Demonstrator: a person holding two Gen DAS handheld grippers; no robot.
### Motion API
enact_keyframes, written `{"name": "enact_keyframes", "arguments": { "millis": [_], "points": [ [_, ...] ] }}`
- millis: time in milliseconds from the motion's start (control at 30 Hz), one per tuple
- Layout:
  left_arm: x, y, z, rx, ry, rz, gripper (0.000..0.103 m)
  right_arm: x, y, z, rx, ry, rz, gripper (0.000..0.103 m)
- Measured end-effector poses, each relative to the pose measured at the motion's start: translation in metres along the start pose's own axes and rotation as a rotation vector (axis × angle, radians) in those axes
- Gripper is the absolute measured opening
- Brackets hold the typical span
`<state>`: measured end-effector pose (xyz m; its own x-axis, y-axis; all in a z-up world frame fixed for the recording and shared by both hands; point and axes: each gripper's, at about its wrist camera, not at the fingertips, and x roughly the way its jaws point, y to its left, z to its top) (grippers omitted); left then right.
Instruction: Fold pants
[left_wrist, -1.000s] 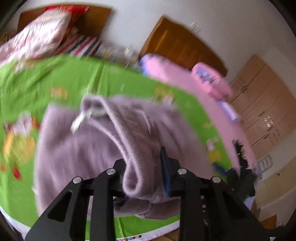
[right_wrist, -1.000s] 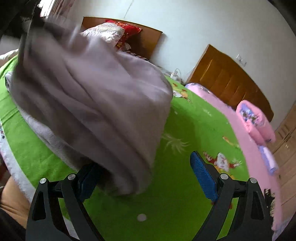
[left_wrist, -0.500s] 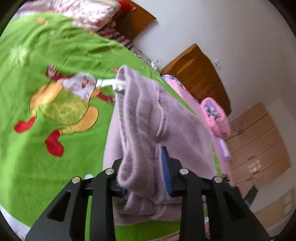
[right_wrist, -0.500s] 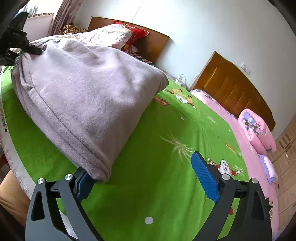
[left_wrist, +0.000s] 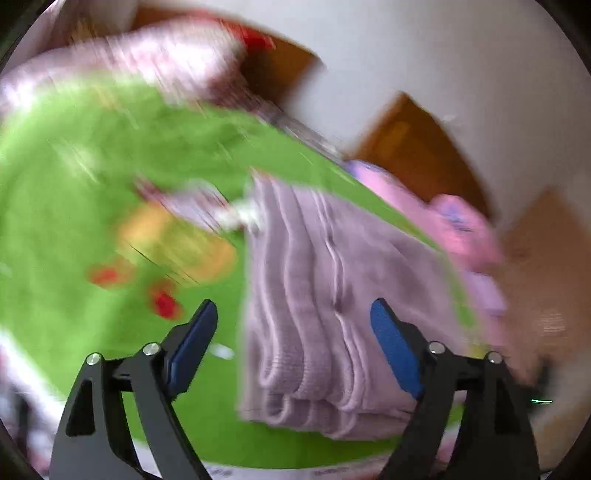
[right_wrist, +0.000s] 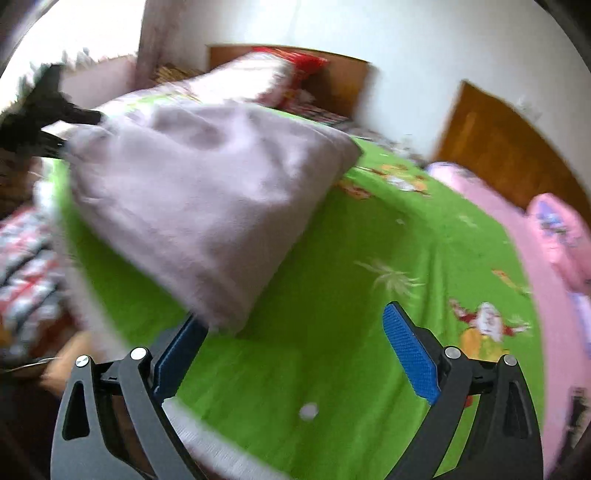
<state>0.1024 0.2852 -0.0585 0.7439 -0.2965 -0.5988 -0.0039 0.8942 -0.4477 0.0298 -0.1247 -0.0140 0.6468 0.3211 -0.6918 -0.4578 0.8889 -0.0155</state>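
Observation:
The lilac fleece pants (left_wrist: 325, 295) lie folded in a thick stack on the green bedspread (left_wrist: 92, 177), their layered waistband edge toward me. My left gripper (left_wrist: 295, 332) hangs over that edge. Its jaws are opening, and the cloth lies between the blue pads without being pressed. In the right wrist view the same folded pants (right_wrist: 207, 199) rest on the bedspread (right_wrist: 332, 295) ahead and to the left. My right gripper (right_wrist: 295, 354) is open beside the stack's near corner, with only green cloth between its pads. The other gripper (right_wrist: 44, 110) shows dark at the stack's far left end.
A white drawstring (left_wrist: 240, 214) pokes from the waistband. Flowered pillows (right_wrist: 255, 77) and a wooden headboard (right_wrist: 332, 81) stand at the bed's head. A second bed with pink bedding (right_wrist: 554, 229) lies to the right. The bedspread's white hem (right_wrist: 207, 443) marks the near edge.
My left gripper has let go of the waistband, its jaws spreading wide, and the stack now lies flat. The right gripper drew back a little from the stack's corner. Both views are blurred by motion.

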Motion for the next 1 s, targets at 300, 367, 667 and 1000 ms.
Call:
{"name": "enact_keyframes", "arguments": {
  "millis": [300, 367, 667, 1000],
  "points": [
    [0.01, -0.113, -0.033, 0.326, 0.016, -0.026, 0.09, 0.039, 0.008, 0.04, 0.107, 0.001, 0.007, 0.092],
    [0.038, -0.102, -0.046, 0.316, 0.093, 0.019, 0.089, 0.056, 0.021, 0.026, 0.037, 0.085, -0.017, 0.092],
    [0.018, -0.124, -0.051, 0.386, 0.09, 0.038, 0.09, 0.037, -0.023, 0.026, 0.189, 0.063, 0.216, 0.092],
    [0.064, -0.207, -0.082, 0.572, 0.154, -0.115, 0.093, 0.116, -0.121, 0.096, 0.666, 0.047, 0.751, 0.094]
  ]
}}
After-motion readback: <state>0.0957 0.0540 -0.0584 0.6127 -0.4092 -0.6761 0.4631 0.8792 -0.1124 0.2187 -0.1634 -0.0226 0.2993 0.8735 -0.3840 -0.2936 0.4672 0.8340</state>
